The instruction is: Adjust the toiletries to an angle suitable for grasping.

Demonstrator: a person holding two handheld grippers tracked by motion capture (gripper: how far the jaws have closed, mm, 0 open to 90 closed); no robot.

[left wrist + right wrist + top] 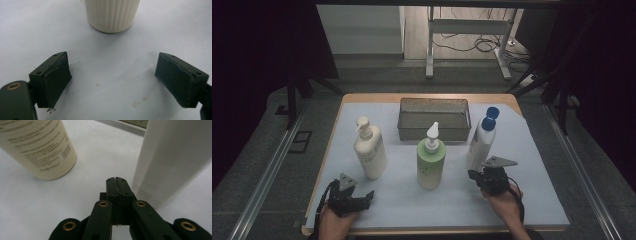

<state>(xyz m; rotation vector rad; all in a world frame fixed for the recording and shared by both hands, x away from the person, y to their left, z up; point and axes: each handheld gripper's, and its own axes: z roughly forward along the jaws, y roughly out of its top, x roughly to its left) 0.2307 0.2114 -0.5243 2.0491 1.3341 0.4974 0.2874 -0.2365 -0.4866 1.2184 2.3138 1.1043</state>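
Left claw (112, 80) spread | cream pump bottle (112, 15) at 12 o'clock | likely rigid, slick, top-heavy: grip mid-body | right claw (116, 180) pressed together

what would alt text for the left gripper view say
The left gripper hovers with its two black jaws spread wide apart, nothing between them, over a pale blue-white mat. Straight ahead, apart from the jaws, stands the ribbed base of a cream bottle. A few small stains dot the mat.

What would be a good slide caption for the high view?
Two hand-held grippers, left and right, near three upright bottles, cream, green and white, before a mesh basket.
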